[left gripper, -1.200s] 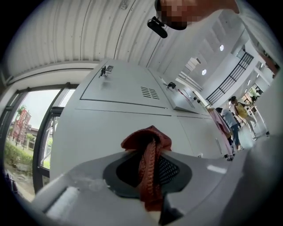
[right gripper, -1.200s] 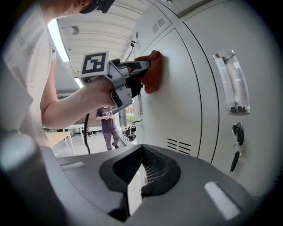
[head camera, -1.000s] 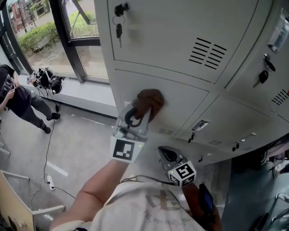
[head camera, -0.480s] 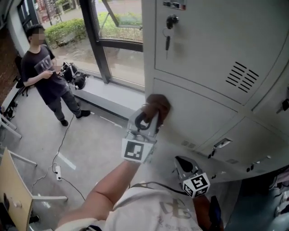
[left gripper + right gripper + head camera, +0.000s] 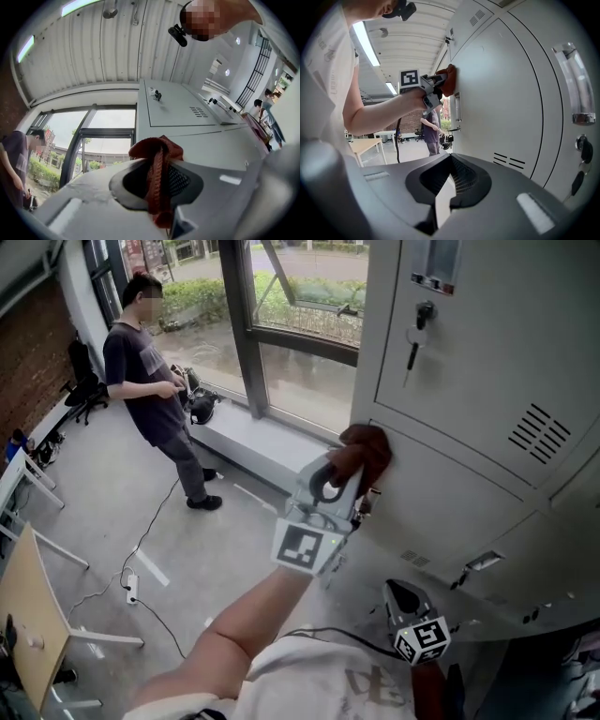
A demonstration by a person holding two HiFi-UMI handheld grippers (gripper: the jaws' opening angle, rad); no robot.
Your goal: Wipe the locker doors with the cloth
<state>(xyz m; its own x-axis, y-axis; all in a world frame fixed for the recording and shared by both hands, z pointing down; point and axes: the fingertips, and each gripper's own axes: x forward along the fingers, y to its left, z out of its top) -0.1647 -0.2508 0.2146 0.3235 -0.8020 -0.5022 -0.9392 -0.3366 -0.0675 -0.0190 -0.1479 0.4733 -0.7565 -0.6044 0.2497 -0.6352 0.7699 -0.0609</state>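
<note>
A red-brown cloth is bunched in my left gripper, which is shut on it and presses it against the grey locker door near the door's left edge. In the left gripper view the cloth hangs between the jaws, with the locker front just beyond. My right gripper is held low near my body, away from the lockers. In the right gripper view its jaws stand together with nothing between them, and the left gripper with the cloth shows against the door.
A person stands by the window at the left. A power strip and cables lie on the floor, and a wooden table corner is at the lower left. Keys hang from the upper locker's lock, beside vent slots.
The left gripper has slid the cloth leftward across the door to its left edge. My head turned left, bringing the person by the window into view. The right gripper stayed low.
</note>
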